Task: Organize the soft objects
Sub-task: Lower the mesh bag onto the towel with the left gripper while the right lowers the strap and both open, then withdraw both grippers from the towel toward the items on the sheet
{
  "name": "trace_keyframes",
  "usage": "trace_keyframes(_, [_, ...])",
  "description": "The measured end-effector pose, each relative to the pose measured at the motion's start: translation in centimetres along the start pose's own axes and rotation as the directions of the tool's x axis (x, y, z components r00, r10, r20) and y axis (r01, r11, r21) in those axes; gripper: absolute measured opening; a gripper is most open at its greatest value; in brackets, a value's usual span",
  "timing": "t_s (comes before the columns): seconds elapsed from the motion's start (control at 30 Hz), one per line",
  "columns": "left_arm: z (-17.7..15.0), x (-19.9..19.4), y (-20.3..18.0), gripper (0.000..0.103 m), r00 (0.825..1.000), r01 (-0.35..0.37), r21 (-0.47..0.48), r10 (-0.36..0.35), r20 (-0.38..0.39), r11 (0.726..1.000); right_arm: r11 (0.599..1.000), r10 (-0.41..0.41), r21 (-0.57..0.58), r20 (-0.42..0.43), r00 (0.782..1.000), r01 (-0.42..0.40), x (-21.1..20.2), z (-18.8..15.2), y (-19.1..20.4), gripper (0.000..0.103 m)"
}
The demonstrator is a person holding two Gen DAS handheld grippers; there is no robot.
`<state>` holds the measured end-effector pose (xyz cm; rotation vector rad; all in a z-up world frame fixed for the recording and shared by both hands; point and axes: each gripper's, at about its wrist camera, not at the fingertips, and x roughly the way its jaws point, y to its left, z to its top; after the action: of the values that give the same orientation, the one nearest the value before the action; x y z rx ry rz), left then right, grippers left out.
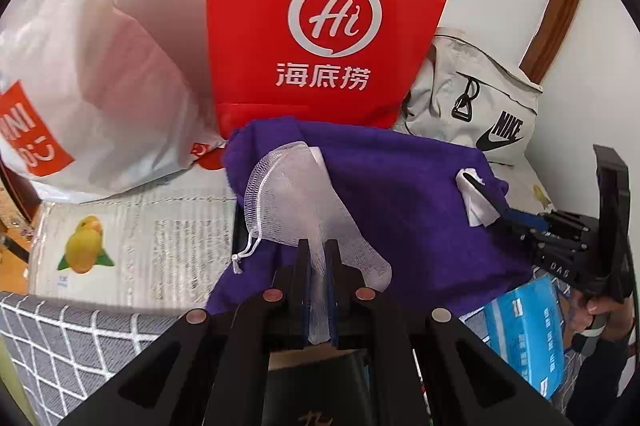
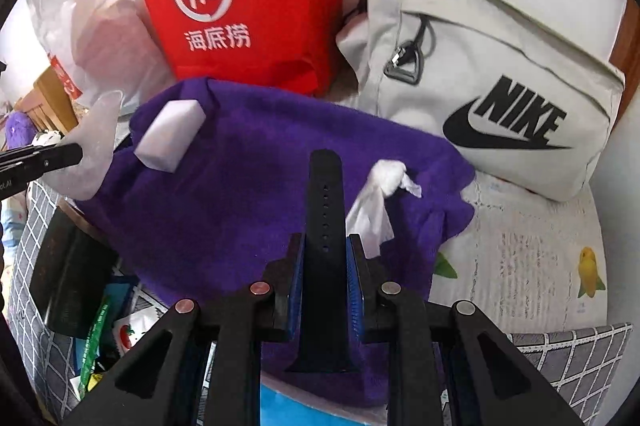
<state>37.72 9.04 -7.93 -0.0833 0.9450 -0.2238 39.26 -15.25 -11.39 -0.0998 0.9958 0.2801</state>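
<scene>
A purple cloth lies spread out, also in the right wrist view. My left gripper is shut on a white mesh drawstring pouch and holds it over the cloth's left part; the pouch shows at the left of the right wrist view. My right gripper is shut on a black watch strap over the cloth. It also shows in the left wrist view. A crumpled white tissue and a white sponge block lie on the cloth.
A red paper bag, a white plastic shopping bag and a grey Nike bag stand behind the cloth against the wall. A printed box with fruit pictures, a grey checked cushion and a blue tissue pack lie around.
</scene>
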Motion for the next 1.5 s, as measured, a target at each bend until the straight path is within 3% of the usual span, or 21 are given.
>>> trace_keyframes(0.2, [0.8,1.7,-1.5,0.007,1.000,0.014,0.046,-0.013,-0.028,0.999,1.000,-0.012,-0.013,-0.019,1.000,0.012,0.8,0.1,-0.2,0.020])
trace_keyframes(0.43, [0.7,4.6,-0.9,0.007,0.996,-0.016,0.049,0.020,-0.089,0.999,1.000,-0.016,-0.009,-0.052,0.999,0.015,1.7,0.2,-0.6,0.020])
trace_keyframes(0.97, [0.0,5.4,0.6,0.012,0.992,-0.037,0.023,0.040,-0.117,0.999,1.000,-0.028,-0.016,-0.090,0.996,0.027,3.1,0.1,-0.8,0.020])
trace_keyframes(1.07, [-0.2,5.3,1.0,0.025,0.991,-0.043,0.010,0.044,-0.127,0.999,0.999,-0.035,-0.013,-0.102,0.994,0.034,3.3,0.3,-0.7,0.021])
trace_keyframes(1.13, [-0.3,5.2,1.1,0.041,0.989,-0.062,0.001,0.061,-0.132,0.998,0.999,-0.035,-0.007,-0.114,0.993,0.035,3.4,0.3,-0.7,0.023])
trace_keyframes(1.2, [-0.4,4.9,1.3,0.049,0.990,-0.061,-0.003,0.060,-0.126,0.998,1.000,-0.031,-0.004,-0.116,0.993,0.031,3.3,0.4,-0.5,0.035])
trace_keyframes(1.3, [-0.2,4.2,1.2,0.054,0.992,-0.067,-0.006,0.066,-0.111,0.998,0.999,-0.036,-0.006,-0.097,0.995,0.036,2.6,0.6,-0.2,0.050])
trace_keyframes(1.5, [-0.2,2.2,1.3,0.057,0.992,-0.099,-0.011,0.097,-0.086,0.995,0.999,-0.031,0.007,-0.061,0.998,0.031,0.3,0.8,0.0,0.051])
